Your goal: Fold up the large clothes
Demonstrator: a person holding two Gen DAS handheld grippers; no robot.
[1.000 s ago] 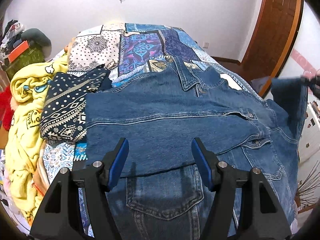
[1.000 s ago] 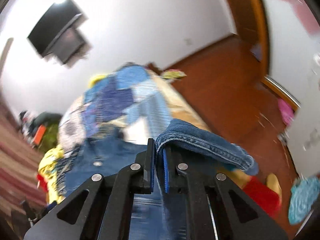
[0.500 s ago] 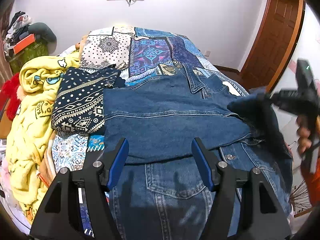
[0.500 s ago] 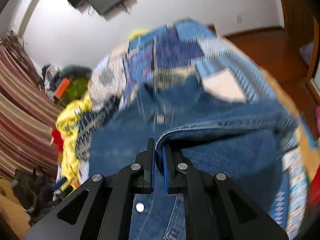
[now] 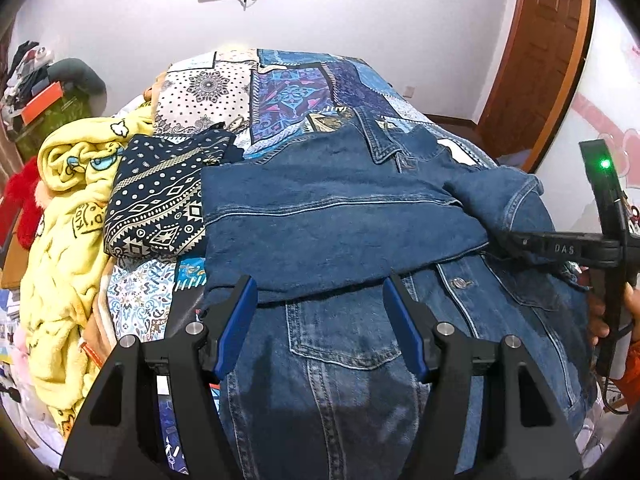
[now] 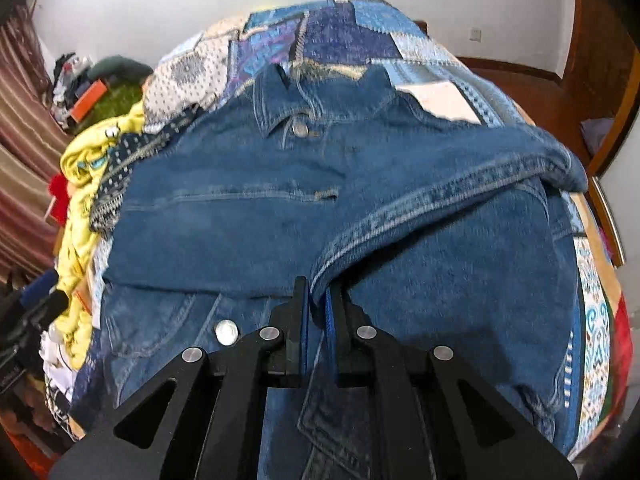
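- Since a second ago the right gripper (image 5: pixel 516 240) has carried the sleeve (image 5: pixel 492 196) from beyond the bed's edge onto the jacket (image 5: pixel 320 220); left gripper (image 5: pixel 320 320) hovers half-open, empty, over the jacket's lower front
- Right view: right gripper (image 6: pixel 316 300) nearly closed, jaws just parting, sleeve (image 6: pixel 440 200) edge between them; jacket lies on the quilt (image 6: pixel 340 32)

You've swung the right gripper (image 6: pixel 317 300) down, carrying the sleeve (image 6: pixel 448 196) across the denim jacket (image 5: pixel 360 216); its jaws are opening.
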